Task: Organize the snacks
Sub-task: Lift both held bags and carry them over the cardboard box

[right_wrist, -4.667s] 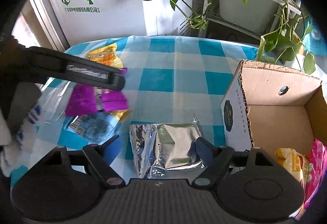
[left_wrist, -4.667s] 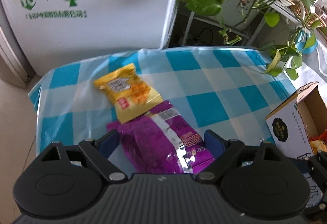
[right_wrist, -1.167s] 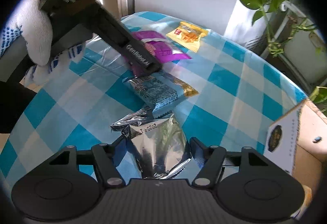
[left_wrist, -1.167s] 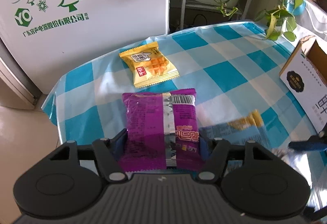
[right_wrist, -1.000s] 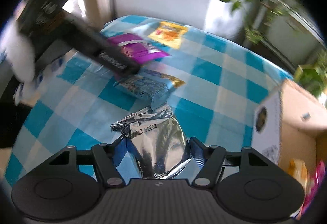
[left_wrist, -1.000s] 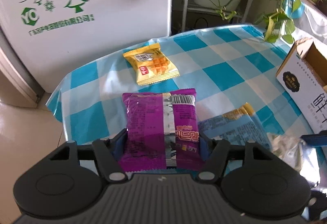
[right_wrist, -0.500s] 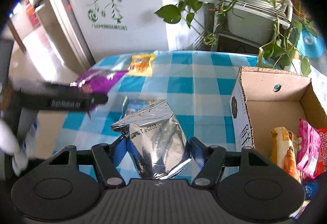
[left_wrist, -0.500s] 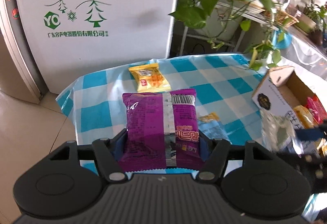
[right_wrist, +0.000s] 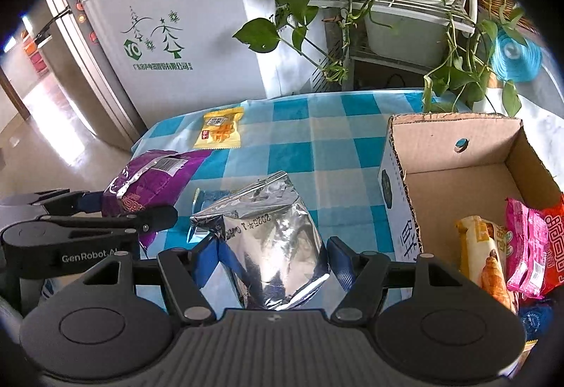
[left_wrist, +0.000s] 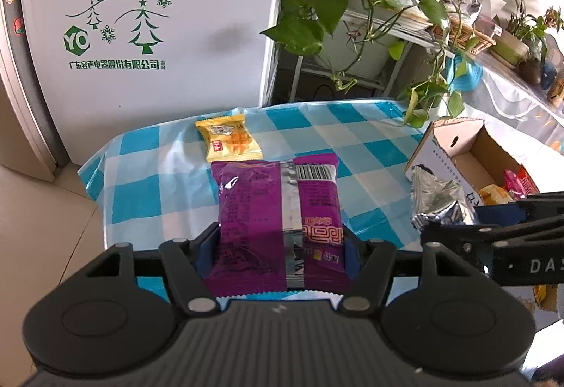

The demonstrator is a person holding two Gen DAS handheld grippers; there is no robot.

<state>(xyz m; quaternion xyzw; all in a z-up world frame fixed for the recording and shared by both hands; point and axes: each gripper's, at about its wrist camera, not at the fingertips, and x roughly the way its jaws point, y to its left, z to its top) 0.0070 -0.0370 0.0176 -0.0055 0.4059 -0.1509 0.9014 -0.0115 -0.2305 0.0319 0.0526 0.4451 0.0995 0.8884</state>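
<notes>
Collision is your main worry: both tools hover close together just left of the cardboard box (right_wrist: 454, 182), each carrying a packet, and only one load fits cleanly through that opening at a time. Your left tool (left_wrist: 278, 246) is closed partway on the purple packet (left_wrist: 276, 207), pads pinching its lower sides, with the packet lifted off the desk (left_wrist: 356, 147). Your right tool (right_wrist: 271, 256) is likewise clamped on the silver foil packet (right_wrist: 264, 231), nearer the box, in front of its left wall. That foil is crumpled and slick, and it is held low with most of the bag sticking out; tilt it hard over the rim and it may slide free short of the box. If you swing the purple packet across first, it may knock the foil bag or catch the box wall and shove the light box along the desk. Snacks already crowd the box's right end (right_wrist: 521, 246), so aim for the bare floor at its far left. The yellow packet (right_wrist: 218, 131) waits farther left of the box, and a blue one (right_wrist: 208, 198) lies partly hidden between.
</notes>
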